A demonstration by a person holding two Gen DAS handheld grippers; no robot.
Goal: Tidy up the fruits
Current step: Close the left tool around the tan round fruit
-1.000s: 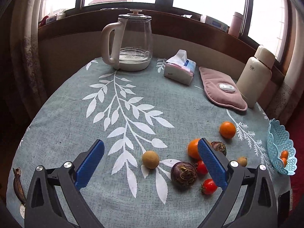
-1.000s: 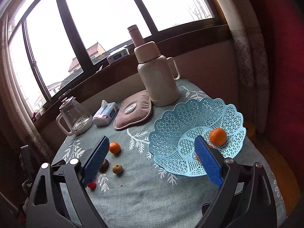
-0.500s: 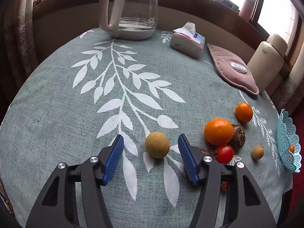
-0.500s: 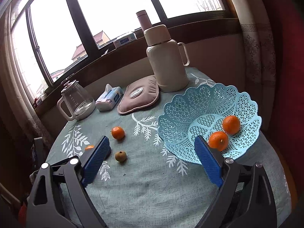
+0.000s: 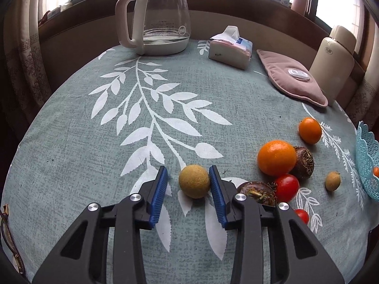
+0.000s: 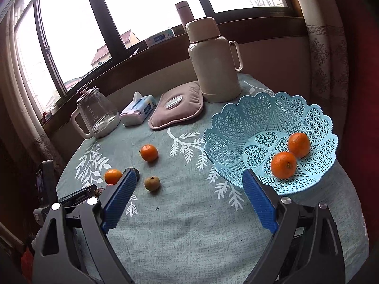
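On the leaf-print tablecloth a round yellow-brown fruit point(image 5: 194, 181) lies between the blue pads of my left gripper point(image 5: 187, 168). Its jaws are closing: the right pad touches the fruit, the left pad still stands a little off it. To the right lie a big orange point(image 5: 276, 157), a small orange point(image 5: 309, 130), two brown fruits point(image 5: 304, 163), red tomatoes point(image 5: 286, 187) and a small tan fruit point(image 5: 332, 181). The light-blue lattice basket point(image 6: 236, 118) holds two oranges point(image 6: 283, 165). My right gripper point(image 6: 189, 174) hangs open and holds nothing, just in front of the basket.
A glass kettle point(image 5: 163, 19), a tissue pack point(image 5: 228, 49), a pink heating pad point(image 5: 291, 80) and a cream thermos point(image 6: 214, 66) line the table's far side under the window. The basket stands near the right table edge. A phone point(image 6: 43, 184) stands at the left.
My left gripper has come down over the yellow-brown fruit and its jaws have narrowed from wide to nearly the fruit's width. The right gripper has drifted, so the basket sits further right in its view.
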